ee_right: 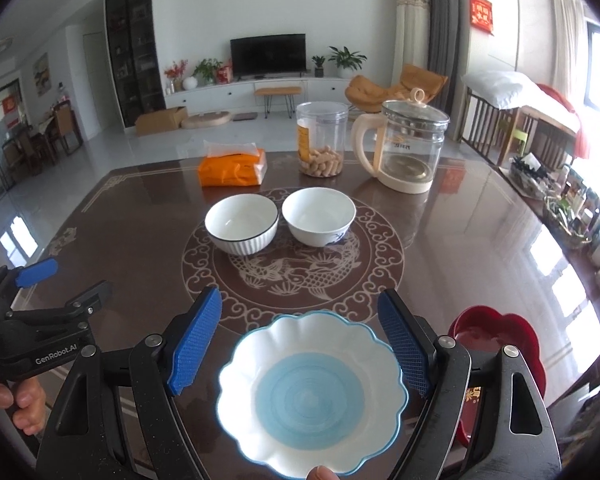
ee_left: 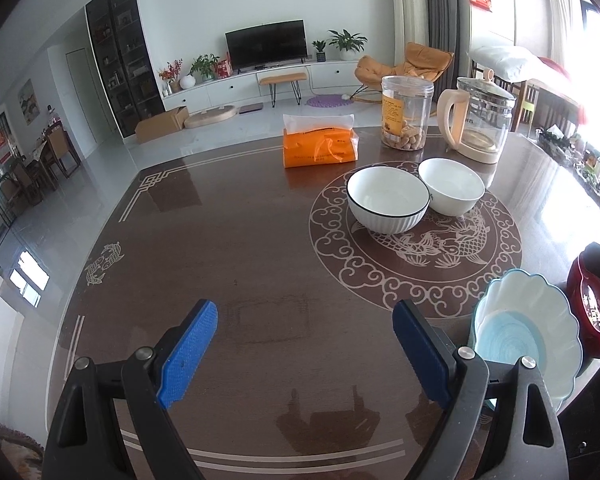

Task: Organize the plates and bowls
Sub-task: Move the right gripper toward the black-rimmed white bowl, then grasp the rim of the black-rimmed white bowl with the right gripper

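- Surface (ee_right: 480, 232): dark, glossy, with a round dragon-and-fish inlay at its middle. All four dishes sit on or near that inlay, presumably laid out there so both arms can reach them.
- Ribbed bowl (ee_right: 241, 224) with a dark rim and plain white bowl (ee_right: 318, 216) stand upright side by side at the far edge of the inlay, rims nearly touching; contact cannot be resolved. Both empty. Similar in size, so they look like candidates for nesting.
- Scalloped plate (ee_right: 310, 392), white with a blue centre, lies at the near edge. Red dish (ee_right: 496, 332) sits just to its right, partly hidden behind the right finger.
- Right hand-held gripper (ee_right: 300, 344): jaws spread wide, hanging above the scalloped plate, one blue pad either side of it, neither pressing on it. Judged: lined up to take this plate first.
- Left hand-held gripper (ee_left: 306, 348): jaws wide, nothing between them, over bare surface to the left of the scalloped plate. Judged: waiting clear of the right one.
- Tissue pack (ee_right: 233, 168), snack jar (ee_right: 321, 144) and glass kettle (ee_right: 404, 148) line the far side, apart from the dishes; likely not part of the sort.
- A fingertip shows at the bottom edge of the right view, below the plate.
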A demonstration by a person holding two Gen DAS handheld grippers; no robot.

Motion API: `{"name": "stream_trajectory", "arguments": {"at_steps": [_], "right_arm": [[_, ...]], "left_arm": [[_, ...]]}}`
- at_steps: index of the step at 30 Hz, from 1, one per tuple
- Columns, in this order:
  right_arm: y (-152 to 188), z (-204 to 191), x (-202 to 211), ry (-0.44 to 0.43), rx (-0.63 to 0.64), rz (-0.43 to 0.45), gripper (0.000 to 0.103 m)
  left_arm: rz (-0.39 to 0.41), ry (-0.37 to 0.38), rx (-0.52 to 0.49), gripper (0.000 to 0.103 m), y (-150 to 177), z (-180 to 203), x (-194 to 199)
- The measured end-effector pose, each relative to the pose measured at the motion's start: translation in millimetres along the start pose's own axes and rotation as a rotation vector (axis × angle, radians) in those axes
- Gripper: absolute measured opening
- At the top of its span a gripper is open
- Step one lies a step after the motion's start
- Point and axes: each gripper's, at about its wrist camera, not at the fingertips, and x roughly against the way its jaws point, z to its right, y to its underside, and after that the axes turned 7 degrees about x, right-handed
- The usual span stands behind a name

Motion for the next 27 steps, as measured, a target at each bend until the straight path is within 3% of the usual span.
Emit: {"name": "stream_trajectory", "arguments": {"at_steps": [7,12,16,20,21,24,27], "right_arm": [[0.6,-6.3,-6.7,0.086,0.044,0.002,0.083],[0.1,2.0,-31.8,-0.064,-0.052,-0.023,0.083],[-14.4,8.3,-72.4,-0.164,-0.156,-0.067,0.082],[-37.1,17.5,-125.2,-0.273,-0.324,-0.131,0.082],[-41.6,19.5,-141.4,-0.299,-0.372,-0.161,0.079],[-52.5,25.9,-185.5,-0.348,-0.465,-0.255,0.057],[-54.4,25.2,-221.5,-0.393,-0.506,-0.348,0.055]], "left_arm": [[-0.148,0.084,0.061,0.089,7.8,-19.7,-45.0],[-0.167,0.104,0.024,0.089,-9.9,-20.6,-68.8],[-0.153,0.192,0.050,0.089,-55.4,-18.5,-93.0],[-0.189,0.220,0.071,0.089,-105.1,-9.2,-142.0],[-0.218,0.226,0.066,0.089,-114.9,-4.5,-157.3],[-0.326,0.256,0.067,0.086,-131.5,8.2,-201.6],[-0.396,0.257,0.091,0.076,-135.1,14.3,-233.7]]}}
